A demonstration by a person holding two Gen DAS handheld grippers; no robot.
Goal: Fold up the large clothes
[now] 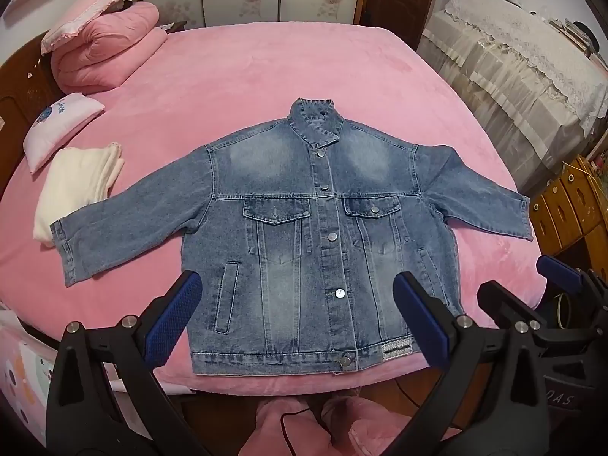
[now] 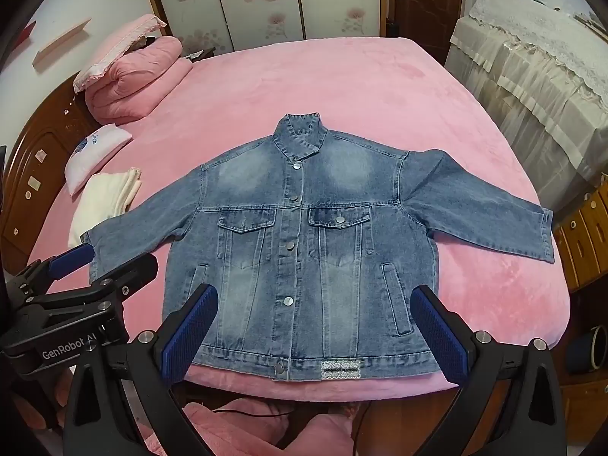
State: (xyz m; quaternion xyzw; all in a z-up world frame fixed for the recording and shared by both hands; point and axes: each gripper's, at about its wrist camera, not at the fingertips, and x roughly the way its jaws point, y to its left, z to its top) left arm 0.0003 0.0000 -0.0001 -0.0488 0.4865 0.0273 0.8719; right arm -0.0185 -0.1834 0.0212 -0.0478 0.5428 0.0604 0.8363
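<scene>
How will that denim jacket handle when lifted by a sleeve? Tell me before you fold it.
The denim jacket lies flat and buttoned, so it will probably drape rather than hold shape. Its thick seams and pockets suggest some weight and stiffness at folds. On the plush pink bed cover it likely drags, not slides.

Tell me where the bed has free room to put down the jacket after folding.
Free: the wide pink bed beyond the jacket collar, and the strip right of its hem. Crowded: the left side, with quilt, small pillow and white cloth touching the sleeve.
</scene>
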